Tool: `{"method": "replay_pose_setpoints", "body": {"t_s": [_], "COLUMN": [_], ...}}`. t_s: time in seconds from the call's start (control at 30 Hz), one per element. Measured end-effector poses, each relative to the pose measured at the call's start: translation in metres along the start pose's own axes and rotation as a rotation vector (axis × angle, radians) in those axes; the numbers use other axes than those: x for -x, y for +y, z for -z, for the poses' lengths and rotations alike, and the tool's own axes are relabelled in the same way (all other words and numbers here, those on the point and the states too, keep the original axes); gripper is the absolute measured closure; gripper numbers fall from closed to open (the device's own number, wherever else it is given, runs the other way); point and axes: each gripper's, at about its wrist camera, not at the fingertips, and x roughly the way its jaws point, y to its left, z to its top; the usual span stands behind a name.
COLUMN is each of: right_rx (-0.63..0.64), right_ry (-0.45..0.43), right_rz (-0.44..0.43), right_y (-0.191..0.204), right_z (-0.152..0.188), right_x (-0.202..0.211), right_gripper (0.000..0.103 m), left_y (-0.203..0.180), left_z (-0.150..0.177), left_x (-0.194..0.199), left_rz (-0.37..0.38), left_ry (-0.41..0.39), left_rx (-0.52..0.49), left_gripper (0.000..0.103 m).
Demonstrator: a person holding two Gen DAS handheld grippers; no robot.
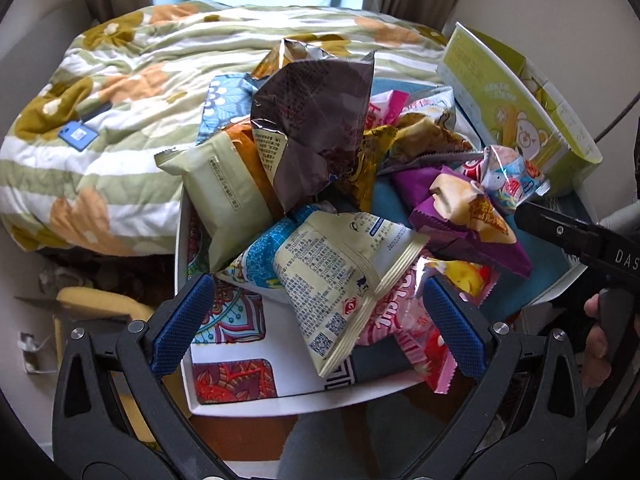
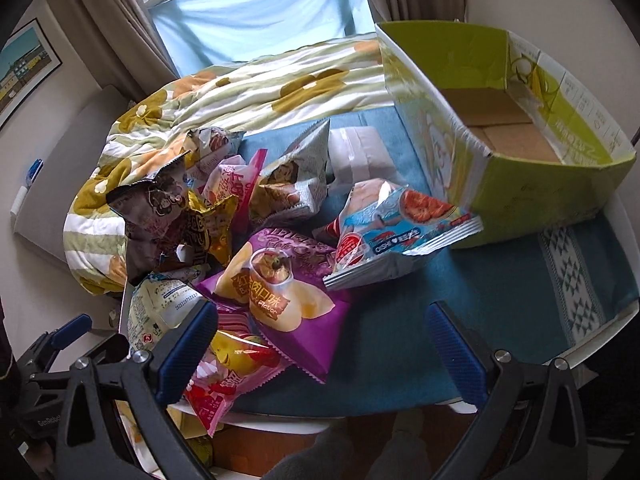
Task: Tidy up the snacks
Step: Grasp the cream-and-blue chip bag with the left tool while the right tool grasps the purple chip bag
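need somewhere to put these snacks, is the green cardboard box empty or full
Empty. The right wrist view looks into the green cardboard box: top open, bare brown floor, no packets inside. The snack packets all lie outside it.

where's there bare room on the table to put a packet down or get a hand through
Free: the blue cloth between the purple chip bag and the patterned stripe, in front of the green box. The box's cardboard floor is bare too. Crowded: the left half, where packets pile up against the floral blanket. Both tongs are open.
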Motion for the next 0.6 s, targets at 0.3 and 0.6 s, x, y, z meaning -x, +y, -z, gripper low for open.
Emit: {"method": "replay_pose_setpoints", "body": {"t_s": [0.3, 0.6], "right_rx": [-0.181, -0.291], "right_ry": [0.068, 0.112], "right_rz": [-0.085, -0.143], "right_y": [-0.003, -0.011], "right_z": [-0.005, -0.005], "right_x": [-0.044, -0.064], "right_gripper": [0.0, 0.0], "left_y": [0.007, -0.004], "left_z": [-0.008, -0.009], "left_x": [-0.044, -0.062], "left_rz": [0.073, 0.101], "left_ry": [0.078, 0.117], "left_rx": [-0.114, -0.181], "left_gripper": [0.0, 0.004]}}
